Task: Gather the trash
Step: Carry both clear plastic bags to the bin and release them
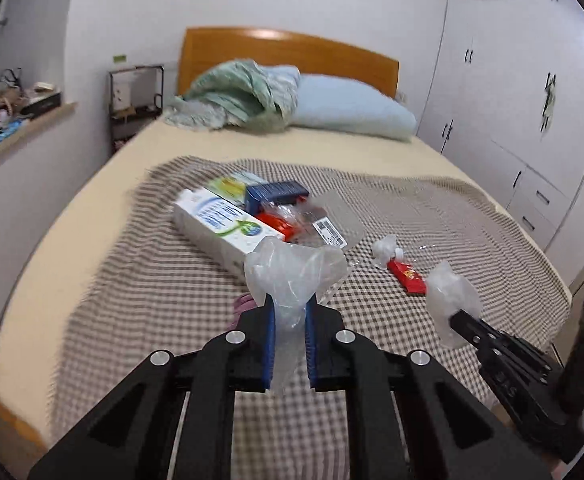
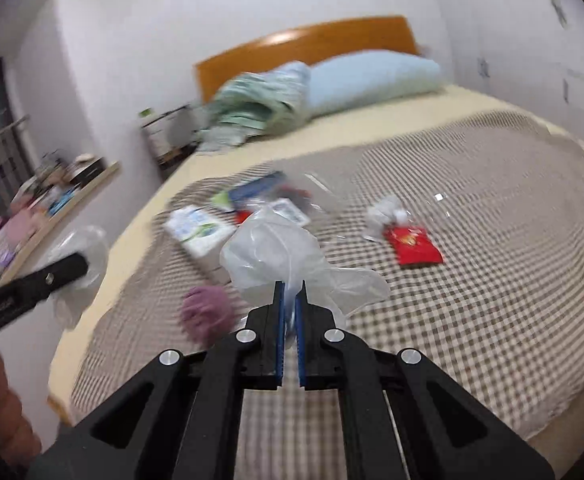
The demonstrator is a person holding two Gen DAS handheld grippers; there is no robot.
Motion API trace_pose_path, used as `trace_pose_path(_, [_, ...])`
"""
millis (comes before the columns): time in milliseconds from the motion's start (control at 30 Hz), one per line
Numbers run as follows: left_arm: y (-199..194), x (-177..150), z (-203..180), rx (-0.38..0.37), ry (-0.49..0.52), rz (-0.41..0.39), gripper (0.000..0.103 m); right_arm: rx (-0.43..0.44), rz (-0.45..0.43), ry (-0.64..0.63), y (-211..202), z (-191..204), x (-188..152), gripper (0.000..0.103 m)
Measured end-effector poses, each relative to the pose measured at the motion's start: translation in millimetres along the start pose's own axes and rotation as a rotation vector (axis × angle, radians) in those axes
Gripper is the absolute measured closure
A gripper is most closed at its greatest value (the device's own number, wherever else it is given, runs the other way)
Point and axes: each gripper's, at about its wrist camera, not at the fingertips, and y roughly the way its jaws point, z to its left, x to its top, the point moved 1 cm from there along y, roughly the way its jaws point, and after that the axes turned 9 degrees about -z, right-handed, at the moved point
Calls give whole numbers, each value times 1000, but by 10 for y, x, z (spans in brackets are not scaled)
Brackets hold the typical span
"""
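While you hold both grippers above the foot of the bed, your left gripper (image 1: pixel 290 300) pinches a clear plastic bag (image 1: pixel 292 270), your right gripper (image 2: pixel 291 288) is clamped on another part of clear plastic (image 2: pixel 276 252). Below on the checked blanket (image 1: pixel 432 216): purple fluffy ball (image 2: pixel 206 314), white-green carton (image 1: pixel 220 228), blue box (image 1: pixel 278 192), red packets under film, and apart to the right a red wrapper (image 1: pixel 406 276) with crumpled plastic beside it. Farther back, green quilt (image 1: pixel 236 96), blue pillow (image 1: pixel 356 106), wooden headboard (image 1: pixel 292 50).
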Motion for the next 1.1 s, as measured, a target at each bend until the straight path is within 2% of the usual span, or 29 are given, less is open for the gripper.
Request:
trace_pose_path(67, [-241,-20,12,-12,-27,-17,94,-23,-7,-43,-241,5,-17,98])
trace_pose_path(200, [-727,-123,-184,-110,-62,-38,94,-106,-24,-88,-902,-261,-92,98])
trace_pose_path(300, [-967,-309,-592,-196,-32,-38,94,-192,-33,-101,-1418,-637,-213,98])
trace_pose_path(400, [-1070,-509,-1034,-283,-5,1,94,-282,-22,-84,-1913,-1100,-374,98])
trace_pose_path(467, [-1111,-678,-1357,-340,33,36,94,-331,-11,-72,-2127,-1309,-479,98])
trace_pose_path(567, [-1114,-1001,-1906,-431,132,101,94,-392,46,-25,-2336,-1768,-833,98])
trace_pose_path(633, [-973,-1291,-2238,-499,200,183,94,-417,101,-9,-2341,-1966,-1106,98])
trace_pose_path(700, [-780,-1614,-2450,-534,248,283,94,-448,180,45,-2265,-2240,-1469,98])
trace_pose_path(767, [-583,-1884,-2583,-533,259,370,94,-455,284,116,-2122,-2497,-1971,98])
trace_pose_path(900, [-72,-2345,-2779,-522,259,541,94,-434,472,212,-1783,-2759,-2842,98])
trace_pose_path(1000, [161,-2628,-2948,-511,279,620,94,-411,612,291,-1503,-2880,-3497,98])
trace_pose_path(1100, [347,-2918,-3118,-503,291,690,94,-370,710,334,-1282,-2876,-3975,98])
